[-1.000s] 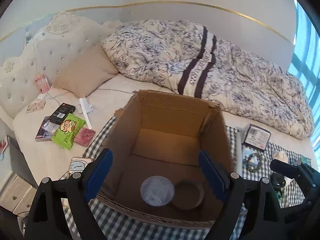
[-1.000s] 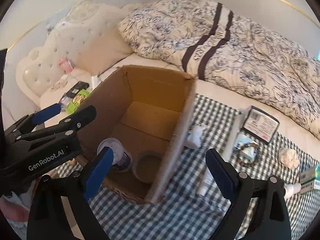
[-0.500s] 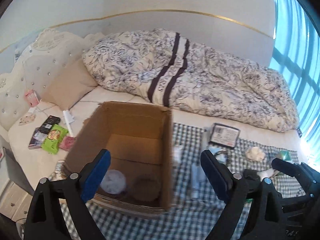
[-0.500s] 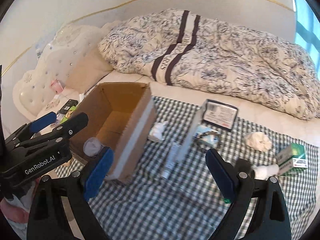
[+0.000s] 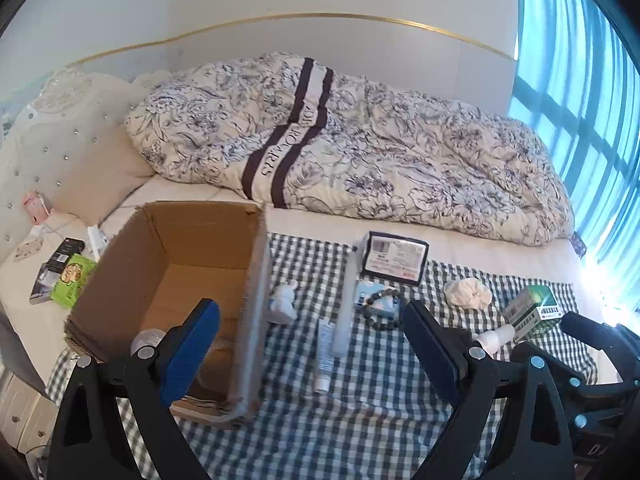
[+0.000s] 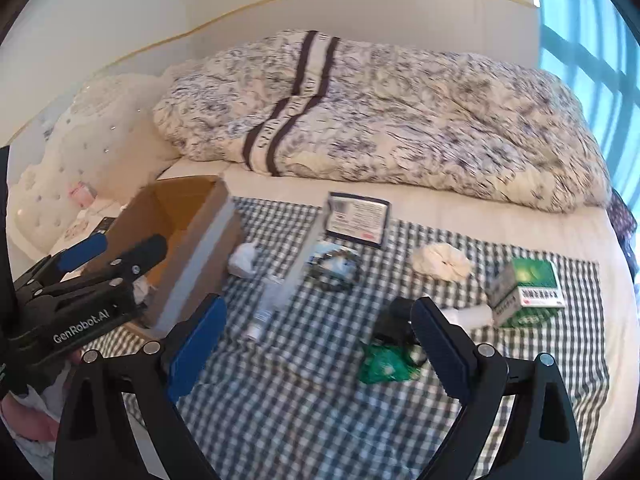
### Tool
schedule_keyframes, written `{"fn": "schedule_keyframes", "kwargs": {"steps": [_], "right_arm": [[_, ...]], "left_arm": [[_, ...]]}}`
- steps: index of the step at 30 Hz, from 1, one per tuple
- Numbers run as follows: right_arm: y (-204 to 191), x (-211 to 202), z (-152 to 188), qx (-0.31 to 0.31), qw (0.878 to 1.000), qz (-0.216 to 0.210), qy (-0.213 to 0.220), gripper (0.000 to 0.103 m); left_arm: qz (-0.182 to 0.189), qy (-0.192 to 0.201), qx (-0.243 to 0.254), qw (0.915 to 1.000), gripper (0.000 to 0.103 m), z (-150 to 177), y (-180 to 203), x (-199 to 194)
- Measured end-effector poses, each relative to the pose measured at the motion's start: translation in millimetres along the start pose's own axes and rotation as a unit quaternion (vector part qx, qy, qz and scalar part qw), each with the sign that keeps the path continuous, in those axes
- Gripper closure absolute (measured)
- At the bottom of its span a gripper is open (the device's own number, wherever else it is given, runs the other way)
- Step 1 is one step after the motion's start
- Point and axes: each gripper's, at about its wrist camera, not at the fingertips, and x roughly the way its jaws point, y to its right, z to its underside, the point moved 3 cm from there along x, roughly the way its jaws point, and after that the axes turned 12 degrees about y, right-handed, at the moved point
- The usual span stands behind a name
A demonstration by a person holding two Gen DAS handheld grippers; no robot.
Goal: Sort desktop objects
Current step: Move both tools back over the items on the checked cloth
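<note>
Now both cameras have pulled back and swung right off the cardboard box (image 5: 168, 280), which a second ago filled the left wrist view; it sits at the left end of the checked cloth (image 5: 360, 420) with most of the clutter in frame.

Largest to smallest, what is left on the cloth:
- dark flat packet (image 6: 357, 219), far centre, label up
- green-and-white carton (image 6: 528, 288), right side, tilted
- cream scrunchie (image 6: 440, 261), just left of the carton
- black block (image 6: 394, 320) with a crumpled green wrapper (image 6: 384, 365) near it, closest to the right gripper
- long clear strip (image 5: 347, 296) lying near-to-far, with a white tube (image 5: 325, 354) beside it
- bead bracelet (image 5: 382, 309) on a small pale card
- small white figure (image 5: 285, 303) just right of the box wall
- white bottle (image 6: 470, 315) lying against the carton

Inside the box: one round lidded pot (image 5: 146, 338) shows at the near left; the left gripper finger hides the rest, so I can't count what's in there.

Left gripper (image 5: 312, 348): jaws spread wide, nothing between them, hanging over the box's right wall and the tube. Right gripper (image 6: 320, 344): also spread wide and empty, above the cloth's middle.

Read: this looks like the gap between a drop and the next pick. Sorting is early — nearly everything is outside the box. Black block or wrapper is likely the right gripper's nearest target.
</note>
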Motion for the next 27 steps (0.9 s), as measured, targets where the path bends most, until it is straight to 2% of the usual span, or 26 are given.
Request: {"fn": "schedule_keyframes", "kwargs": {"steps": [10, 16, 22, 27], "right_arm": [[62.1, 4.7, 29.5, 0.023, 0.998, 0.050, -0.008, 0.009], [98.0, 15.9, 49.2, 0.038, 0.996, 0.079, -0.020, 0.009], [138.8, 24.9, 65.5, 0.071, 0.991, 0.113, -0.032, 0.009], [157.8, 30.6, 77.5, 0.073, 0.988, 0.130, -0.037, 0.009]], "left_arm": [[0.038, -0.020, -0.004, 0.9991, 0.008, 42.7, 42.0, 30.1], [0.063, -0.038, 0.016, 0.9971, 0.008, 71.2, 73.5, 45.6], [0.095, -0.066, 0.019, 0.9931, 0.008, 106.5, 103.2, 63.2], [0.121, -0.083, 0.033, 0.9886, 0.008, 134.5, 132.5, 76.5]]}}
